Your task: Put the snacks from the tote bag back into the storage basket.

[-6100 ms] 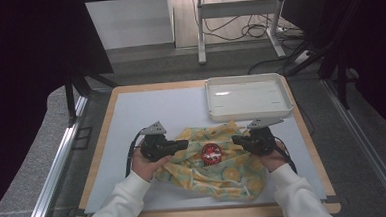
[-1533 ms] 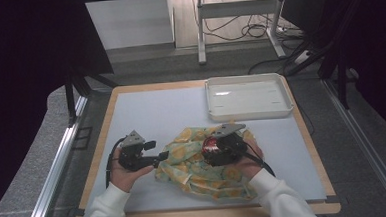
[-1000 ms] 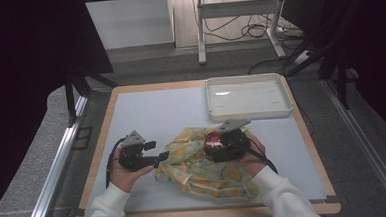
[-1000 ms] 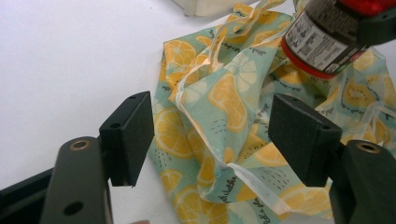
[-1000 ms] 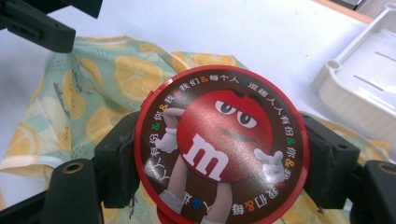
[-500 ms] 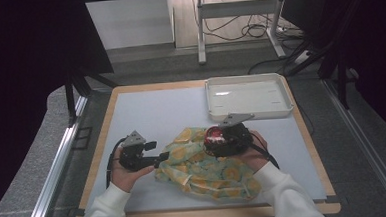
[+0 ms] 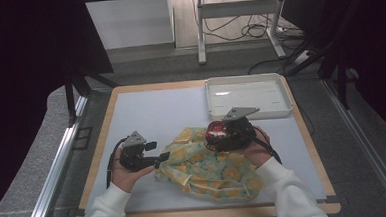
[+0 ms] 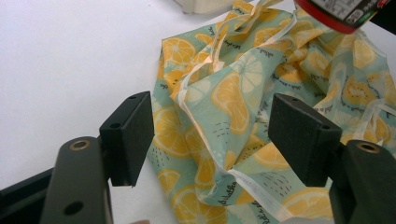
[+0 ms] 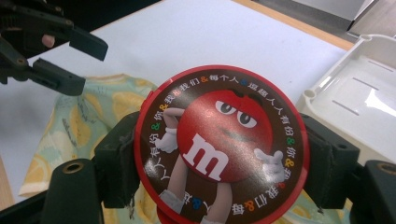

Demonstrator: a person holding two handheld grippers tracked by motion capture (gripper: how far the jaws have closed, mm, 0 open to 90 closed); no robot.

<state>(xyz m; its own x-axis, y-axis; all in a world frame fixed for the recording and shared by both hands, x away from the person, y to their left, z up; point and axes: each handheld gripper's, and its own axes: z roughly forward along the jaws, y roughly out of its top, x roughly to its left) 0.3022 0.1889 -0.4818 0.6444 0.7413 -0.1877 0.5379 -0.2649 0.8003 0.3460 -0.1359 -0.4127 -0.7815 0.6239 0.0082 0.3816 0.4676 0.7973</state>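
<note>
Apparently freeing it, right tongs (image 9: 219,154) clamp the candy tin (image 9: 219,144) above the bag (image 7: 209,167), left tongs (image 8: 212,135) gaping at nine o'clock

Cloth bags with orange slices on them: one (image 7: 211,165)
Round red candy tins: one (image 9: 219,147)
White trays: one (image 7: 245,96)
Grippers: two, a left gripper (image 7: 159,157) and a right gripper (image 7: 217,135)
Hands: two
Tables: one (image 7: 151,108)
</note>
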